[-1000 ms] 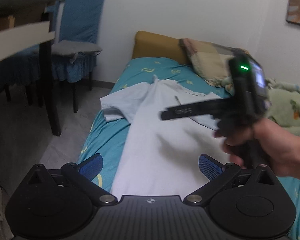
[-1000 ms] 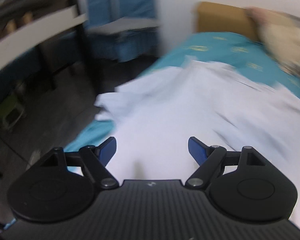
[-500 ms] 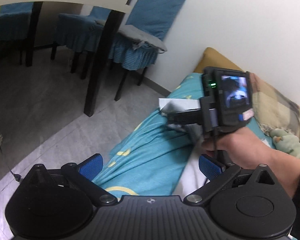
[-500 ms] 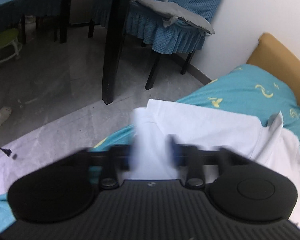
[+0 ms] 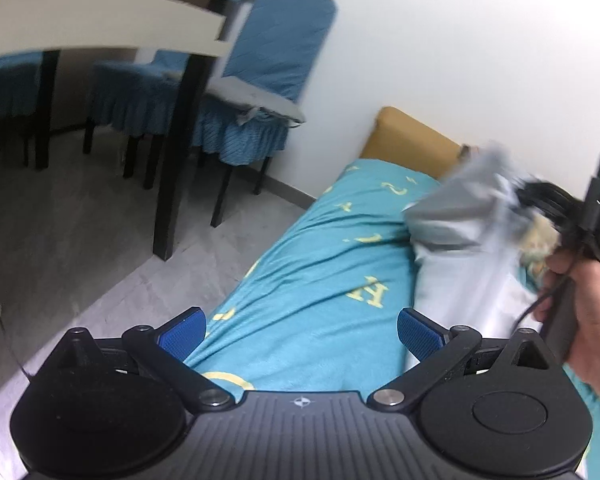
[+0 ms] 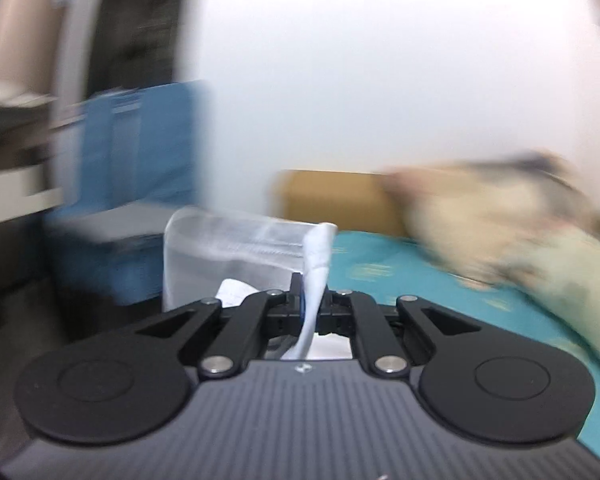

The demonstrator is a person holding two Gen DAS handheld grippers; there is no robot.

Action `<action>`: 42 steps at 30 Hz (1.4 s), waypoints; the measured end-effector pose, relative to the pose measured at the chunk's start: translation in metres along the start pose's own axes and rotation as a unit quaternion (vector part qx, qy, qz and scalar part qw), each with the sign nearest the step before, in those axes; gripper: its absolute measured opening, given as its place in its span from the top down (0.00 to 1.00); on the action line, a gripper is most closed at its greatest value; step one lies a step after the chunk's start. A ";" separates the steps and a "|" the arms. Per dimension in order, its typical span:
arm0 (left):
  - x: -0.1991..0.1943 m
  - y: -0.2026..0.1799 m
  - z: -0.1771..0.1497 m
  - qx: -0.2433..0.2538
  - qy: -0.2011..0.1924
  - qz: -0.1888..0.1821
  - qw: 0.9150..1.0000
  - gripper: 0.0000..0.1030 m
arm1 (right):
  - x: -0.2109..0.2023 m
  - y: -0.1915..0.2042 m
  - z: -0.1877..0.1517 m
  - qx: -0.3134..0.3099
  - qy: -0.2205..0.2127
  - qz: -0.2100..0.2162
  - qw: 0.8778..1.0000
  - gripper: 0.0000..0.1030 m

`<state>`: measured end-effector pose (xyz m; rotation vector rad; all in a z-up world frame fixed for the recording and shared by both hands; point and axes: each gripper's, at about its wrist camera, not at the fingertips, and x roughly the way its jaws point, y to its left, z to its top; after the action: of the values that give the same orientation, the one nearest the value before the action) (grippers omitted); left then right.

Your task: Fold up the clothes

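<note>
A pale blue-white shirt lies on the teal bedsheet. Its sleeve is lifted off the bed, pinched in my right gripper, which is shut on a fold of the cloth. From the left wrist view that right gripper appears at the right edge, held by a hand, with the raised sleeve blurred by motion. My left gripper stands open over the near edge of the bed, nothing between its blue pads.
A dark table leg and blue-covered chairs stand on the grey floor at the left. A tan headboard backs the bed. A patterned pillow and a greenish blanket lie at the right.
My right gripper went from open to shut on the shirt's sleeve and swung it up and to the right. The left gripper's view swung left and dipped toward the bed's edge.
</note>
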<state>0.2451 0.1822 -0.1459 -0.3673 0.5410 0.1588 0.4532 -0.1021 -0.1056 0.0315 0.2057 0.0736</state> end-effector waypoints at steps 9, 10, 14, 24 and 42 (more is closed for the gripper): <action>0.027 -0.031 -0.024 0.060 0.039 -0.004 0.997 0.00 | 0.047 -0.137 -0.076 0.139 0.163 -0.095 0.972 0.83; 0.029 -0.032 -0.027 0.063 0.042 -0.003 0.997 0.00 | 0.049 -0.135 -0.077 0.141 0.172 -0.081 0.972 0.60; 0.033 -0.038 -0.033 0.078 0.045 -0.003 0.996 0.00 | 0.028 -0.125 -0.068 0.126 0.155 -0.038 0.979 0.14; 0.016 -0.043 -0.029 0.076 0.051 -0.037 0.995 0.00 | -0.147 -0.084 -0.004 0.069 0.121 0.025 0.990 0.14; -0.042 0.042 -0.046 -0.168 0.210 -0.024 0.963 0.11 | -0.410 -0.143 -0.045 0.247 0.175 -0.028 0.953 0.14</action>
<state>0.1777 0.2013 -0.1724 -0.7535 0.9271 0.1266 0.0535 -0.2749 -0.0719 0.5156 0.5766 -0.0319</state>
